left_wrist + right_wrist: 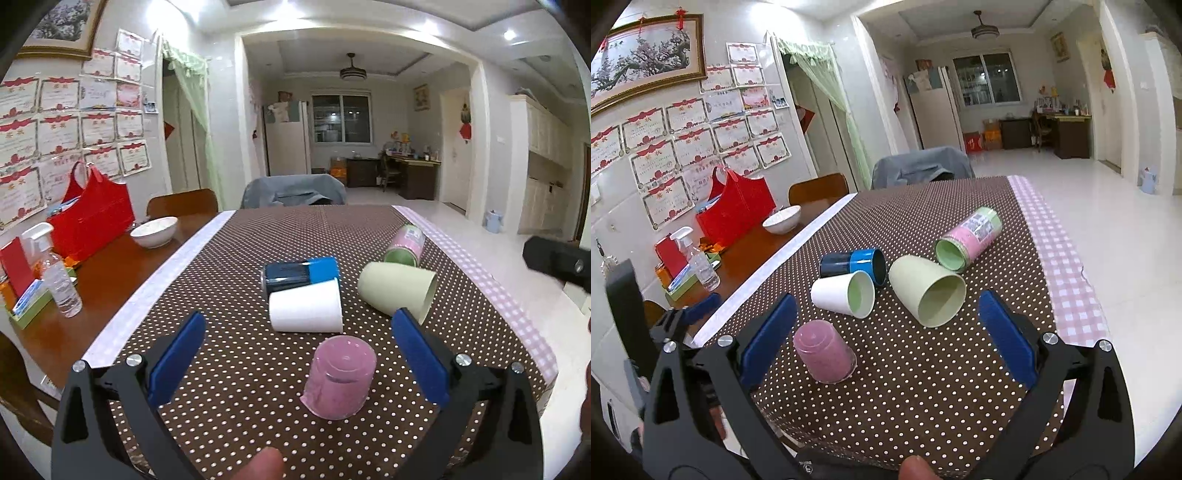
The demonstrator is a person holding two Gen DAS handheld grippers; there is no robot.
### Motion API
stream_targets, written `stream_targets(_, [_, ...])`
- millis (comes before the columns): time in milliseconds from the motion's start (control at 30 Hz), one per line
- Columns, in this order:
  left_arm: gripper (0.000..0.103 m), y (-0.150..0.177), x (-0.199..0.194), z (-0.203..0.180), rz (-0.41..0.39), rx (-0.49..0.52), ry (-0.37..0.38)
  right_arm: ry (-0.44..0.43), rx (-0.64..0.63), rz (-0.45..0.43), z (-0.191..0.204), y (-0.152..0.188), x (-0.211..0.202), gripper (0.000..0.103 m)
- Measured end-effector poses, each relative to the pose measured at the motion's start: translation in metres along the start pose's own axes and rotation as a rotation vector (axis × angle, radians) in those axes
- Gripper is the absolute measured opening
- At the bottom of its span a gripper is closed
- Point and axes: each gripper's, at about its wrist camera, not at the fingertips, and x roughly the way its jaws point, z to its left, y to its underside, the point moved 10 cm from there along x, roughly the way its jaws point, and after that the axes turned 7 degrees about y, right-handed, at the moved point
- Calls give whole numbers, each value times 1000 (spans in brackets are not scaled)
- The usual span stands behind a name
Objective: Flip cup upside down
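Note:
A pink cup [340, 376] stands upside down on the dotted brown tablecloth [236, 258], between the fingers of my open, empty left gripper [299, 362]. It also shows in the right wrist view [823, 350]. Four cups lie on their sides behind it: a white one [306, 308] [842, 293], a blue one [301, 273] [853, 264], a pale green one [397, 290] [925, 290] and a pink-and-green one [404, 245] [967, 238]. My right gripper [886, 332] is open and empty, above the cloth in front of the pale green cup.
On the bare wood at the left stand a white bowl [153, 230], a red bag [90, 214], a spray bottle [57, 273] and small boxes. Chairs [291, 190] stand at the far end. The table's right edge [517, 314] drops to the tiled floor.

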Motion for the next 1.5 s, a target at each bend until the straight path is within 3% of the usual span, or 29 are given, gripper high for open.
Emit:
stream_targets(367, [99, -21, -42, 18, 14, -67, -71, 63, -42, -56, 7, -5, -15, 97])
stream_targets(733, [99, -42, -70, 16, -5, -76, -88, 131, -77, -97, 9, -10, -22, 97])
stream_targets(1500, [99, -54, -84, 3, -44, -71, -104, 179, -94, -151, 7, -18, -35, 97])
